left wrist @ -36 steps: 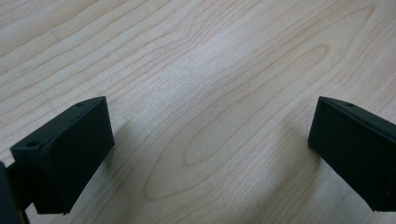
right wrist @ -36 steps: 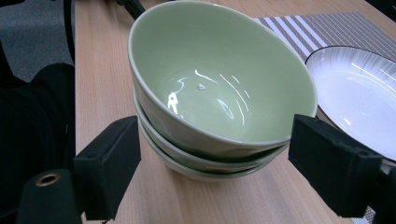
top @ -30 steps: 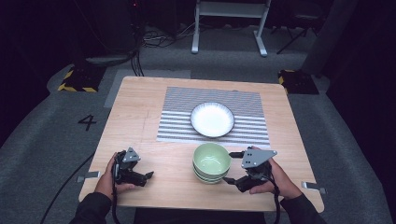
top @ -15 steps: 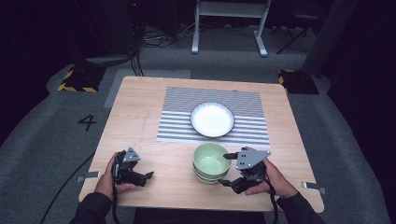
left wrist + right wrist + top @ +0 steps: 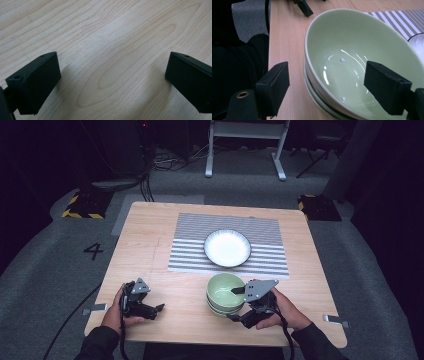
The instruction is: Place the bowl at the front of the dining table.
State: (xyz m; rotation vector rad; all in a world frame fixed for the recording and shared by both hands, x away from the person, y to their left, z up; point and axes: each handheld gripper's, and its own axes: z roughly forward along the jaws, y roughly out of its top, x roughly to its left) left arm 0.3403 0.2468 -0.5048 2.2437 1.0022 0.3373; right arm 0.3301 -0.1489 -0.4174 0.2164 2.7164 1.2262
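The high view places the stacked green bowls point(image 5: 226, 293) at the desk's point(image 5: 150, 245) near edge, just in front of the white plate point(image 5: 227, 248) on the striped mat point(image 5: 190, 250). The right gripper view shows the right gripper point(image 5: 337, 87) with jaws apart, straddling the top bowl's near rim, one jaw inside and one outside. Well left of the bowls, the left gripper point(image 5: 112, 82) hovers with jaws apart over bare wood.
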